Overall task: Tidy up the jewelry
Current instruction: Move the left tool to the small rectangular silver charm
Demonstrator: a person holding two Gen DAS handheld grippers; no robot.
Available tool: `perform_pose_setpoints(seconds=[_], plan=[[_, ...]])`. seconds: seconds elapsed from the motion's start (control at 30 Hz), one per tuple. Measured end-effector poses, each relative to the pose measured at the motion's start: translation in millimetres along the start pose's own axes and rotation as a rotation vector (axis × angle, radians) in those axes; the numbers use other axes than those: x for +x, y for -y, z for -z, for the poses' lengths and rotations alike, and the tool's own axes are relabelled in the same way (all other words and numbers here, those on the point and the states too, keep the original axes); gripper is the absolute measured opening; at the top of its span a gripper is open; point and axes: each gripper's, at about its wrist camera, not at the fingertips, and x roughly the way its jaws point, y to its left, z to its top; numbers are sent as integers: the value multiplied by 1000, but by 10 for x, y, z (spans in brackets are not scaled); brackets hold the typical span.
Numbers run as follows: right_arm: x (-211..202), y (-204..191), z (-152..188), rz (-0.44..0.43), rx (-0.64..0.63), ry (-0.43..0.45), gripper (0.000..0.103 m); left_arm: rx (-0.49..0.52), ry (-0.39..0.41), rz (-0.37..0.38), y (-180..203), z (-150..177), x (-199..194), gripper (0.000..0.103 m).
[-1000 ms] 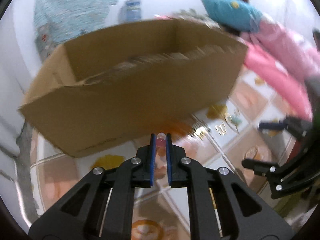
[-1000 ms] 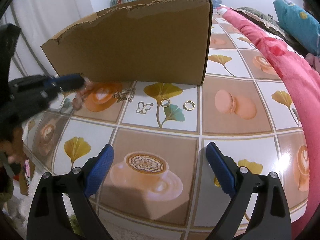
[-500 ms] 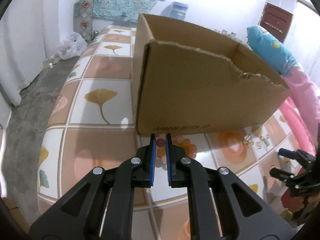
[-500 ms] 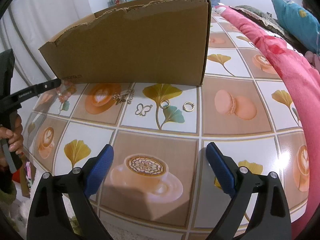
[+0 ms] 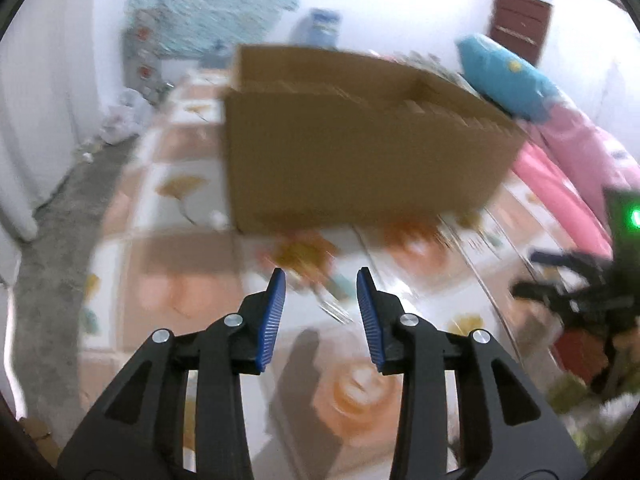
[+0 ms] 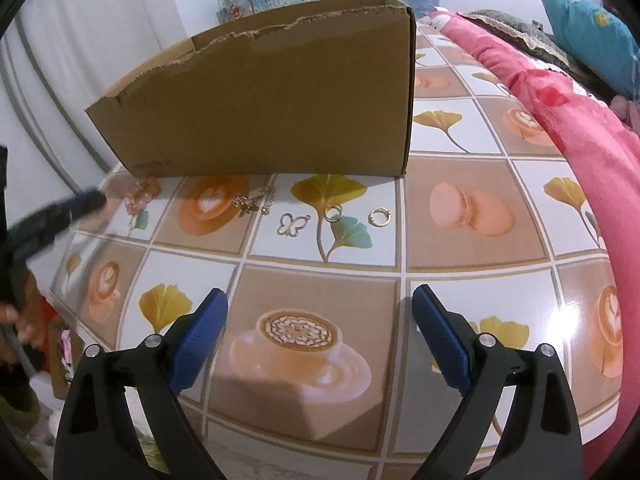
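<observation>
A pink bead bracelet (image 6: 141, 196) lies on the table by the left front corner of the cardboard box (image 6: 272, 104). To its right lie a gold chain (image 6: 256, 200), a butterfly charm (image 6: 294, 224) and two gold rings (image 6: 334, 213) (image 6: 379, 216). My left gripper (image 5: 320, 304) is open and empty above the table, in a blurred view; it also shows at the left edge of the right wrist view (image 6: 68, 212), just left of the bracelet. My right gripper (image 6: 320, 340) is open and empty, near the table's front edge.
The patterned tile tablecloth (image 6: 460, 288) covers the table. A pink blanket (image 6: 568, 128) and a blue pillow (image 6: 592, 28) lie along the right. The box (image 5: 360, 152) stands behind the left gripper. Grey floor (image 5: 52, 240) lies beyond the table's left edge.
My left gripper was shut on the pink bracelet; it has opened, left the bracelet on the table by the box corner, and is pulling back. The right gripper has not moved.
</observation>
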Motion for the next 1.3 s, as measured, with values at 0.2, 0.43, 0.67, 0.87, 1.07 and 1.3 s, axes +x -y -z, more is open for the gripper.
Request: perform_pose_setpoints(seconds=[0.2,0.43,0.67,0.87,1.07,1.3], plan=[[-46,-43,-1,-3,-12,17,86,-7,-55,-8,120,112,205,29],[-52,28,-1,-4,16,22,86,4,-62,31,205,83,310,10],[-51,86,-1,-4,32,20,86,36,-64,62,416,81,403,10],[-63,82,-6,-5,30,22,86,85,-54,87,626,68,439,10],[-96,51,3,-10,12,33,86,124,-62,63,675,102,315,13],[-87,0,1,-32,-1,34,86,139,-101,45,696,195,255,17]])
